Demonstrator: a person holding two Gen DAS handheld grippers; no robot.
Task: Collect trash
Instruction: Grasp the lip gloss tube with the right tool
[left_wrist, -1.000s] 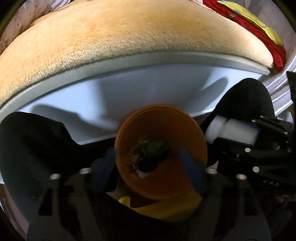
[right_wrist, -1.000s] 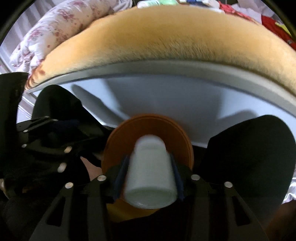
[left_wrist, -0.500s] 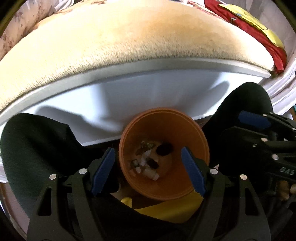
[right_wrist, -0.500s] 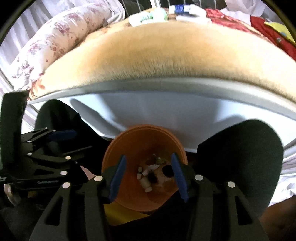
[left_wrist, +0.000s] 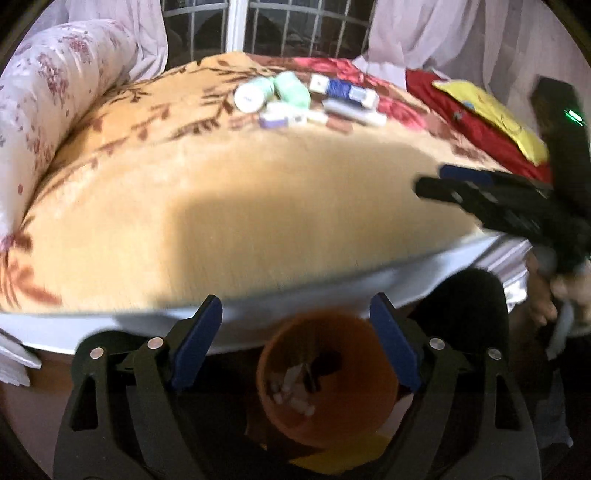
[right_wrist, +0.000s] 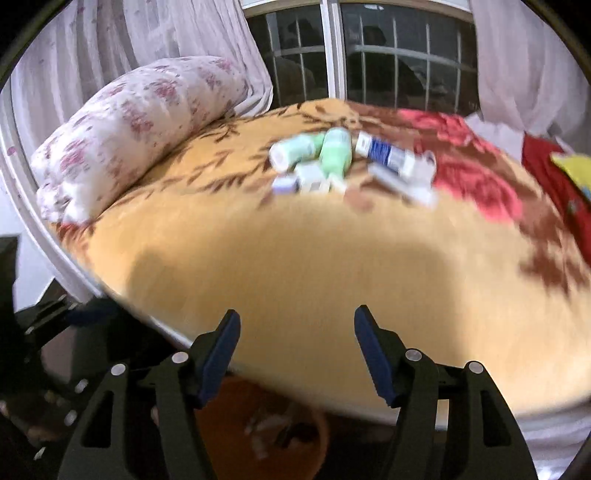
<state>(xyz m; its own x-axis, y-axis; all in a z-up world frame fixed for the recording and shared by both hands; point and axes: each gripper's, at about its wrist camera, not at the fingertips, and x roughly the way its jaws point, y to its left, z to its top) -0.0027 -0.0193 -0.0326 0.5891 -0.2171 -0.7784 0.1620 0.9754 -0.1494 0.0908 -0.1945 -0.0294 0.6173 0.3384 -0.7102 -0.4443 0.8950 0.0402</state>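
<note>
Now your left gripper (left_wrist: 295, 345) and right gripper (right_wrist: 297, 354) both gape with nothing held, bin (left_wrist: 327, 384) below, trash (right_wrist: 347, 164) far across the bed (right_wrist: 332, 266).

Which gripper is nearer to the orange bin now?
Left. The left gripper hangs right above the orange bin; the right gripper is over the bed edge.

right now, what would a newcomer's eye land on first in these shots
Probably the cluster of pale green bottles and small boxes far back on the orange blanket. Next, the orange bin below the bed edge, already holding scraps, framed between the open left gripper. The right gripper is open and empty.
</note>
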